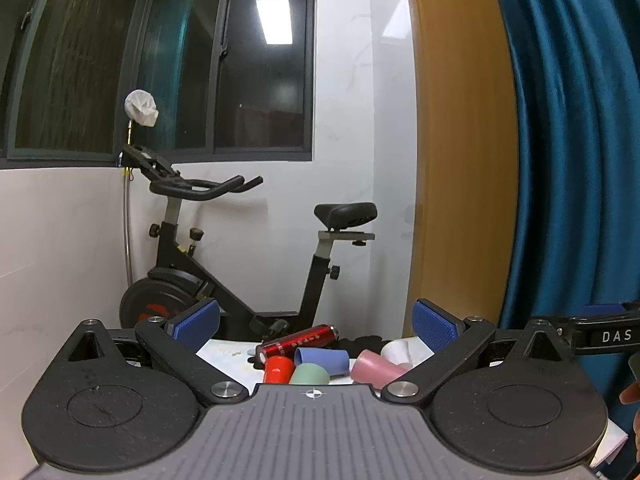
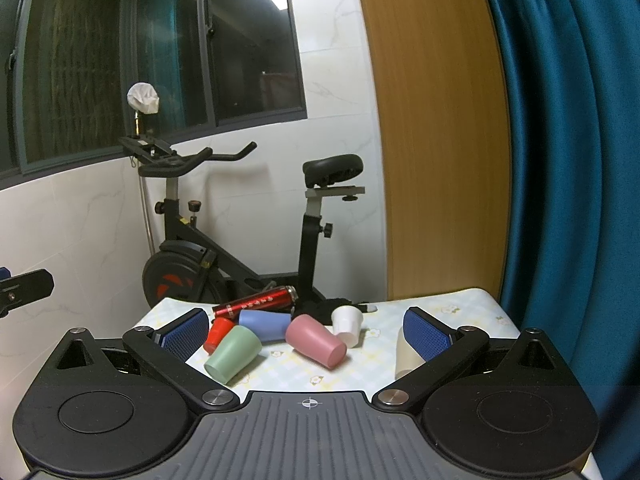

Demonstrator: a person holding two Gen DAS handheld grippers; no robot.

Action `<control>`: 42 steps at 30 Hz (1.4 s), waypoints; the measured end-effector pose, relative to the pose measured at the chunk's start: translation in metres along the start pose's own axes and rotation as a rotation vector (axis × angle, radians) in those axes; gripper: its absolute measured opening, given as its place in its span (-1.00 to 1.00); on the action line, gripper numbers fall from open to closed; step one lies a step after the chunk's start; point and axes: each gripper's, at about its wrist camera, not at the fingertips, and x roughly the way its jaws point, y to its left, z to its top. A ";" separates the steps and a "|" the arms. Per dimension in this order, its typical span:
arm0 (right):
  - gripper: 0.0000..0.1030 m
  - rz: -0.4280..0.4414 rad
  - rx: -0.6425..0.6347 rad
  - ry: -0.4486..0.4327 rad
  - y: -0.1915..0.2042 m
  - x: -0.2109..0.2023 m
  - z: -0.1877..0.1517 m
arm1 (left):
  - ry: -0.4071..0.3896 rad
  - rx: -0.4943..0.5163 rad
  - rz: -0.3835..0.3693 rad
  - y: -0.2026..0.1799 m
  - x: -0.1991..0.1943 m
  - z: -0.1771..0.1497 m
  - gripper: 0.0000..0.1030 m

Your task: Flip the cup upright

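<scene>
Faintly, "DAS" reads white on the right gripper (image 1: 600, 326) beside toppled cups (image 2: 316, 340).

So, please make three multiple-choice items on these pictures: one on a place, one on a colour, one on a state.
1. What lies just behind the blue cup?
A. red flask
B. book
C. plate

2. Which colour is the cup standing mouth-down?
A. green
B. white
C. pink

3. How does the pink cup lie?
A. upright
B. stacked
C. on its side

Key:
1 A, the red flask lies along the blue cup's far side.
2 B, the white cup stands wide end down.
3 C, its closed base faces the right wrist camera.
</scene>
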 end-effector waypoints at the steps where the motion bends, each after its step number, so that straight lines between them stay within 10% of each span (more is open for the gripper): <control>1: 0.99 0.000 0.000 0.000 0.000 0.000 0.000 | -0.005 0.002 -0.002 0.000 0.000 0.000 1.00; 12: 0.99 0.004 0.011 0.025 -0.001 0.011 -0.004 | 0.011 0.011 0.023 0.008 0.014 -0.013 1.00; 31: 0.99 0.002 0.085 0.146 -0.010 0.101 -0.033 | 0.387 -0.145 0.211 0.107 0.111 -0.080 0.98; 42: 0.99 -0.031 0.023 0.207 -0.017 0.151 -0.035 | 0.424 -0.200 0.206 0.099 0.160 -0.087 0.96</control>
